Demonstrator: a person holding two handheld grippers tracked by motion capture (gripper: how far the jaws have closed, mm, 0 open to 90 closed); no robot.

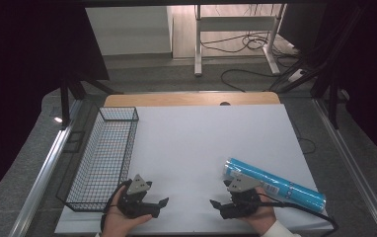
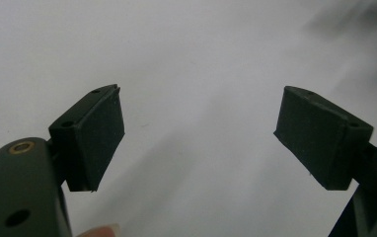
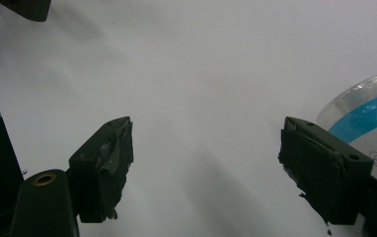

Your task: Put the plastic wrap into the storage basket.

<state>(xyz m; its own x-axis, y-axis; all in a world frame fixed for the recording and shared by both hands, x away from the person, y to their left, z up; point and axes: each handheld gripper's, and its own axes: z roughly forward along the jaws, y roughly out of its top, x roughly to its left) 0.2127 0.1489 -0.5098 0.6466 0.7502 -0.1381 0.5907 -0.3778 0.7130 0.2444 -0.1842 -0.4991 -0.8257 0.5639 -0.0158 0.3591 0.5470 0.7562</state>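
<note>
My left tongs (image 1: pixel 163 202): spread, empty, basket (image 1: pixel 108 148) just beside for dropping | my right tongs (image 1: pixel 215 203): spread, empty, blue roll (image 1: pixel 274 184) just behind, lying flat for grabbing.

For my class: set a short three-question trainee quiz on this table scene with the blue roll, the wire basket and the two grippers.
1. True or false: the blue roll lies inside the basket.
2. Which gripper is nearer the roll: A) left gripper B) right gripper?
3. What do the grippers hold?

Key:
1. False; the roll lies on the white table, at its right side.
2. B.
3. Nothing; both sets of jaws stand open over bare table.
</note>
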